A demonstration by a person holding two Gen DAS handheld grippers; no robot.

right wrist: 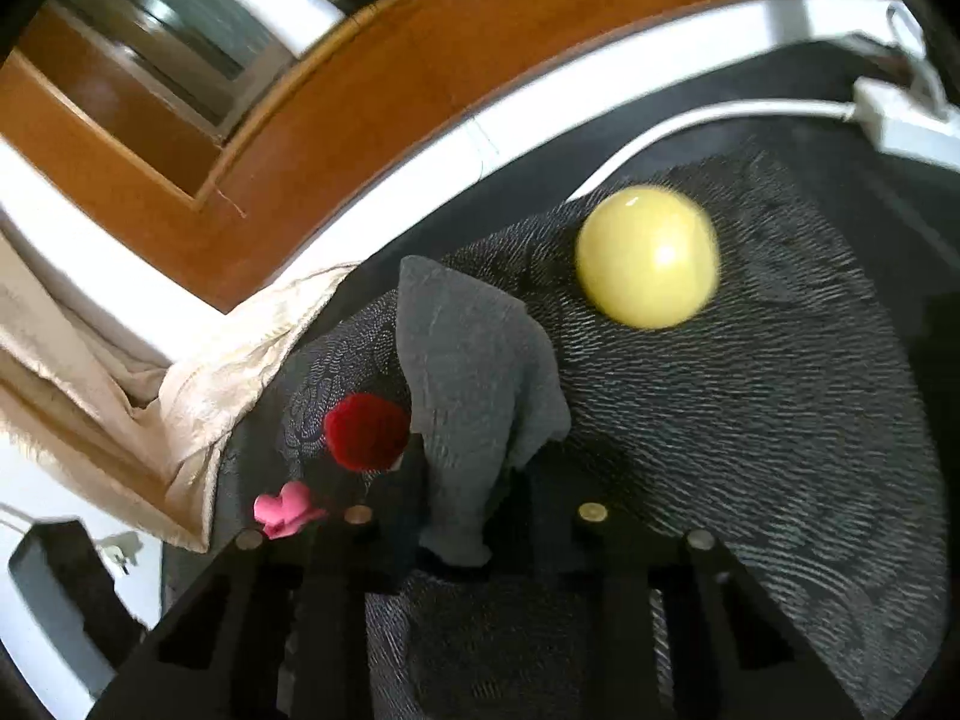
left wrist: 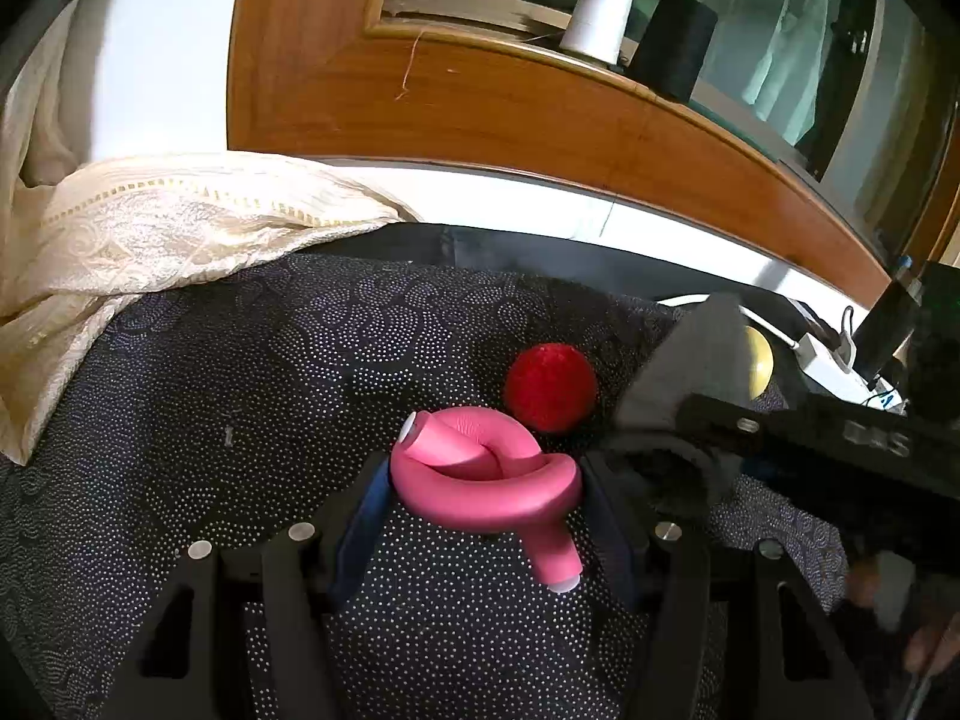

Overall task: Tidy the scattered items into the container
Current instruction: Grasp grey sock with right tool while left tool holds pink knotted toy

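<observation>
Bare dotted cloth (left wrist: 240,372) left of the pink foam twist (left wrist: 486,480), red ball (left wrist: 551,387) just behind it, grey cloth (right wrist: 474,396) between red ball and yellow ball (right wrist: 648,255), cream fabric (left wrist: 150,234) bunched far left.

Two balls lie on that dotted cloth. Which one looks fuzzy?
The red ball, beside the pink coiled tube. Its surface is matte and fluffy, while the yellow ball is smooth and glossy.
</observation>
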